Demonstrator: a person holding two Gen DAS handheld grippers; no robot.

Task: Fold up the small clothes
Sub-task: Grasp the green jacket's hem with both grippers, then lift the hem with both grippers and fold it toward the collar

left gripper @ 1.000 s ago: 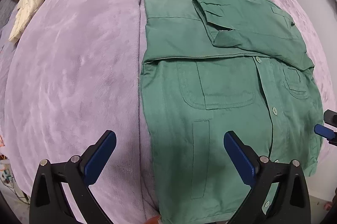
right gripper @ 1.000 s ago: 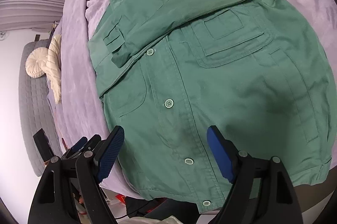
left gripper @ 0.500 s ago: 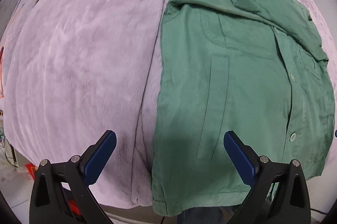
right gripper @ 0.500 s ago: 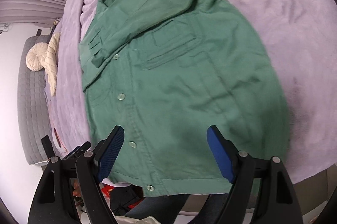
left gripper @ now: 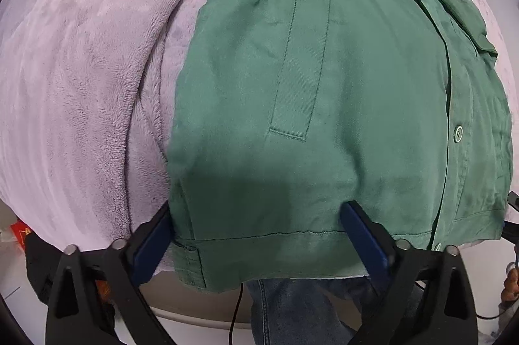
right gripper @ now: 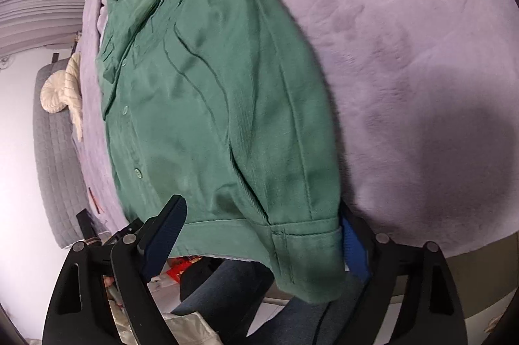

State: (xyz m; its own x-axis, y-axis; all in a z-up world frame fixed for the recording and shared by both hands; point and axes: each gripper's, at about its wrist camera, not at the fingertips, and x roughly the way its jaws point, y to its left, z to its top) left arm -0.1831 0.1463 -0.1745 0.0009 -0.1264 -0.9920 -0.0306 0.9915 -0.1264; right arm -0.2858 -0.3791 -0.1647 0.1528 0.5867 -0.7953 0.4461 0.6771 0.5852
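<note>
1. A green button-front jacket [left gripper: 324, 79] lies face up on a lilac fleece blanket [left gripper: 81, 69], its hem hanging over the near edge of the bed.
2. The left gripper [left gripper: 259, 234] sits at the hem with its blue-padded fingers [left gripper: 366, 234] spread wide apart; the bottom corner of the jacket lies between them, and nothing is pinched.
3. The right gripper [right gripper: 259, 234] is at the opposite bottom corner, its fingers [right gripper: 165, 231] likewise wide apart, with the hem band draped between them and partly covering the right-hand pad.
4. In the right wrist view the jacket [right gripper: 201, 85] runs away up the blanket [right gripper: 405, 53], sleeves folded across the chest.
5. A cream cushion [right gripper: 58, 92] rests on a grey quilted surface [right gripper: 55, 156] beyond the blanket.
6. Blue jeans [left gripper: 292, 309] show below the bed edge.
</note>
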